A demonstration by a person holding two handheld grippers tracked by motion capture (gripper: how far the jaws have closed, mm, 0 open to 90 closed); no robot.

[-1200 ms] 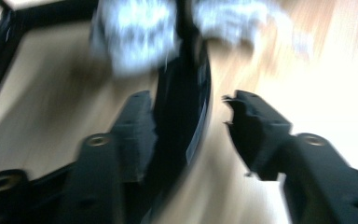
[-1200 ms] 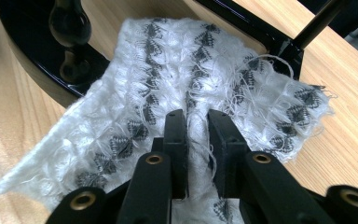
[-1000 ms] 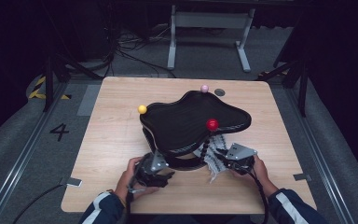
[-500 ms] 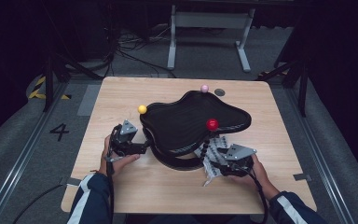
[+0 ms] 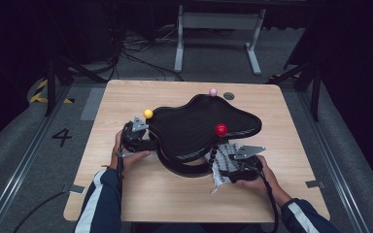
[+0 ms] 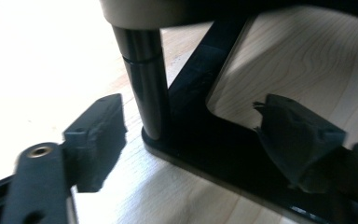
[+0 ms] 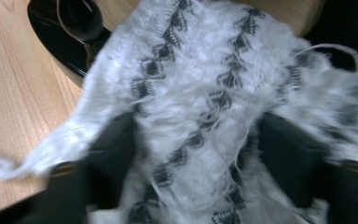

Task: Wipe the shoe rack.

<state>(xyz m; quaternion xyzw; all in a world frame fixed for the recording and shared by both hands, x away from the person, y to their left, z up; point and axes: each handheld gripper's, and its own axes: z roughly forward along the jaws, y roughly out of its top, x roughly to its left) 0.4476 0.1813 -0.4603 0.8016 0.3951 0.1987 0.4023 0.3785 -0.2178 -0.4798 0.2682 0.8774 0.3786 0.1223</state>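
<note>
Fingers (image 6: 93,140) spread around the stand's post (image 6: 147,84); right fingers (image 7: 116,158) clench fuzzy cloth (image 7: 205,93).

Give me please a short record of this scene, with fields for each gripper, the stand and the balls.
left gripper: open, jaws either side of the stand's black post
right gripper: shut on white patterned cloth
black stand: on wooden table, wavy top
balls: yellow, red, pink

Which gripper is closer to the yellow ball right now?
Left. The left gripper sits just below the yellow ball; the right gripper is across the black stand, at its near right edge.
</note>
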